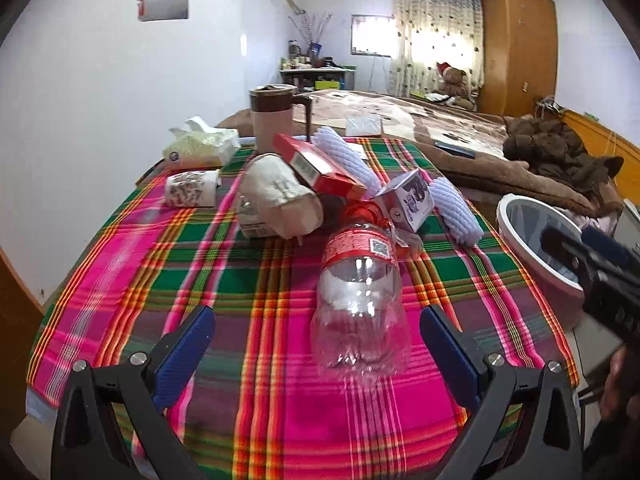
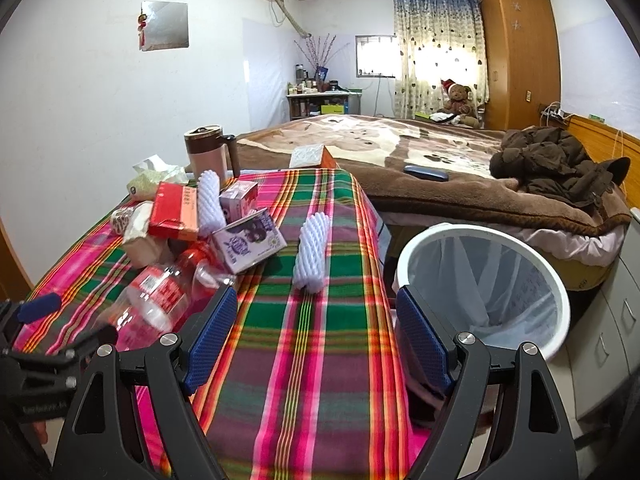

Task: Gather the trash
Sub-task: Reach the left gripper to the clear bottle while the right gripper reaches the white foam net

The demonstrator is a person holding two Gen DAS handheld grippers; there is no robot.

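step: lining up first grab | left gripper (image 1: 316, 330) spread wide, empty bottle (image 1: 358, 296) lying right between the fingers | right gripper (image 2: 314, 334) also spread, empty, bin (image 2: 486, 280) just ahead-right, probably unfilled | next: nudge forward, squeeze bottle, swing over to bin

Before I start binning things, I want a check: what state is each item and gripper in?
Plastic bottle: empty, lying on its side.
Trash bin: lined, nothing visible inside.
Foam sleeve: lying flat, alone.
Purple carton: tipped on the pile.
Mug: upright, lidded.
Left gripper: open.
Right gripper: open.
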